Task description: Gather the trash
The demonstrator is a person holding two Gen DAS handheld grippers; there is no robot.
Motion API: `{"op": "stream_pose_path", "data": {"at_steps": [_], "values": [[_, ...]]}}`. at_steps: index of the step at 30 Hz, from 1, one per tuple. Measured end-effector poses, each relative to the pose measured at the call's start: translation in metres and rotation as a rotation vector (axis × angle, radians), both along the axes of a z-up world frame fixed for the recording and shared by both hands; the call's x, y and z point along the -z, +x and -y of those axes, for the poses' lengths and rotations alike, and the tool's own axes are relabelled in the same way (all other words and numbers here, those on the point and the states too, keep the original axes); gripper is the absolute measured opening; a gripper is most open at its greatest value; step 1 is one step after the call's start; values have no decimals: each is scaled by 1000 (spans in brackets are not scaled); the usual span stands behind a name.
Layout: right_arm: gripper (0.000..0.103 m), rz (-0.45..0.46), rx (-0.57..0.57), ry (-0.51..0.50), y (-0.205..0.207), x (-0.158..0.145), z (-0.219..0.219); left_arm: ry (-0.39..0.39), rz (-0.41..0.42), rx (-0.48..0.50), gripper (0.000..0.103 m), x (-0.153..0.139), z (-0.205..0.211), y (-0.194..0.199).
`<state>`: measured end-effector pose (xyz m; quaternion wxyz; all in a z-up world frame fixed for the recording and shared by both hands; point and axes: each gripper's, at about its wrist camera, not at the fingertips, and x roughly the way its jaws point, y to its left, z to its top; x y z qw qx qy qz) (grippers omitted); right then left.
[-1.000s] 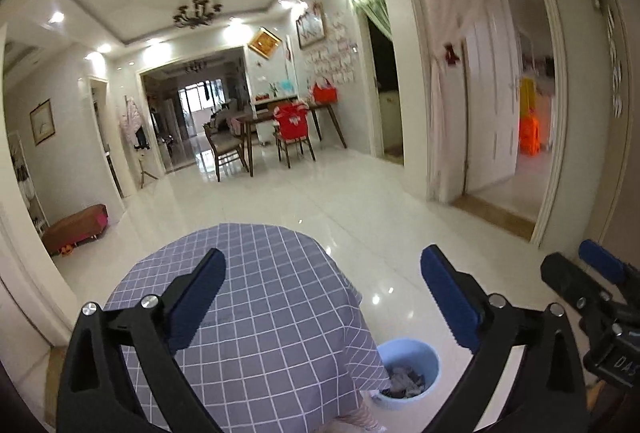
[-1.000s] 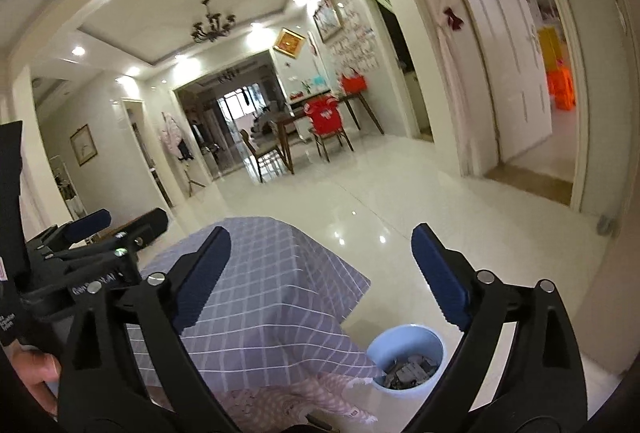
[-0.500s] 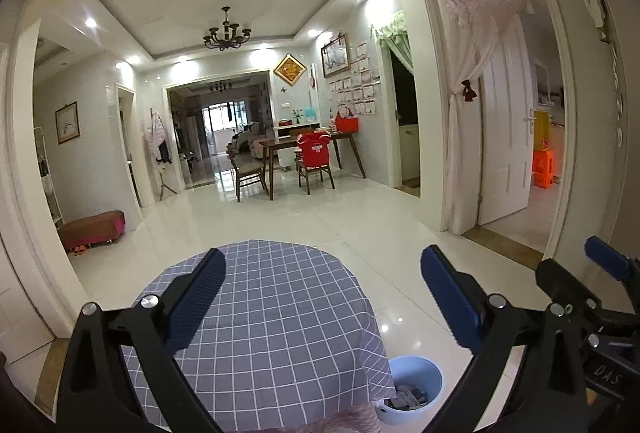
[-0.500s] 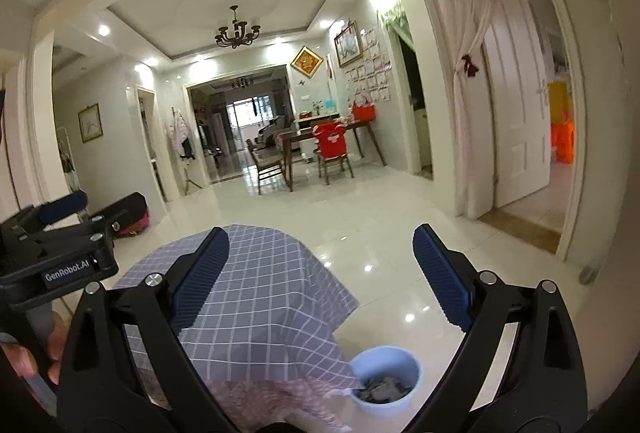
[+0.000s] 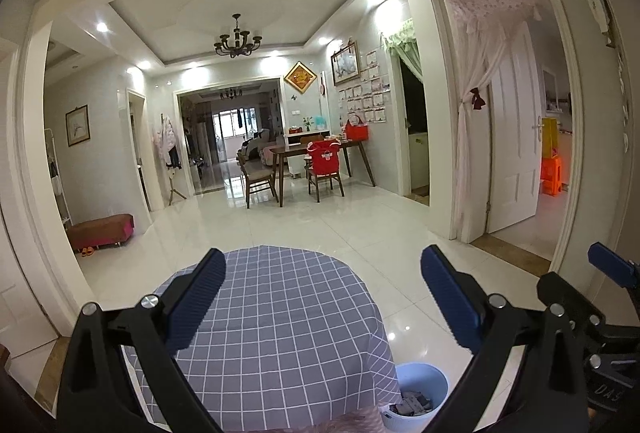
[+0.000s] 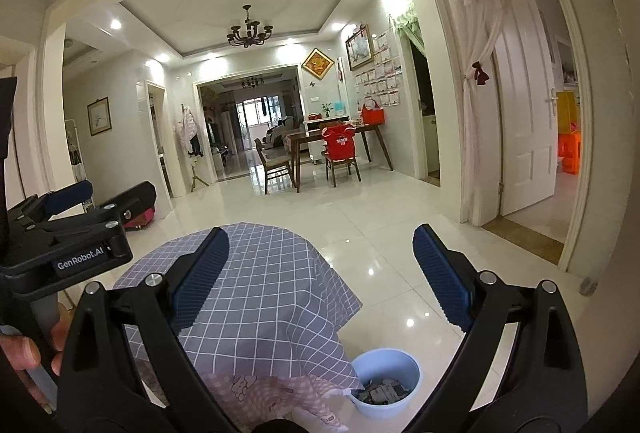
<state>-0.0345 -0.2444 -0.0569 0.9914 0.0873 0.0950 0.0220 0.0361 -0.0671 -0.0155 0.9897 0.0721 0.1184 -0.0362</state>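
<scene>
left tongs: my left gripper is spread wide and carries nothing; it hangs above the grey checked tablecloth, pointed down the hall.
right tongs: my right gripper is spread wide and empty too, level with the left one, which shows at the left edge of its view.
trash: the only trash i see lies in the pale blue bin on the floor, touching the hanging hem of the cloth at the table's right side; grey and white scraps sit in its bottom.
table top: i see no loose scrap on the part of the cloth that shows; the near edge is hidden behind the fingers.
step in hand: i judge the collecting is done or nearly done, and this is a raised, resting pose.
doing it well: i would tip both cameras down to check the hidden near edge and the floor round the bin before calling it finished, with the tongs apart and clear of the cloth so the hem does not snag.
writing: "GenRobot.AI" in white on the left gripper's body; part of a label, "DAS", on the right gripper in the left view.
other writing: the papers on the far wall are too small to read.
</scene>
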Motion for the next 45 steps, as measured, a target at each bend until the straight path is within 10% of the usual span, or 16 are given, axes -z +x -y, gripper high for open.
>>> {"op": "stream_pose_path", "data": {"at_steps": [45], "values": [[92, 2, -19, 32, -1, 3, 4, 10, -2, 5, 96, 4, 8, -8]]}}
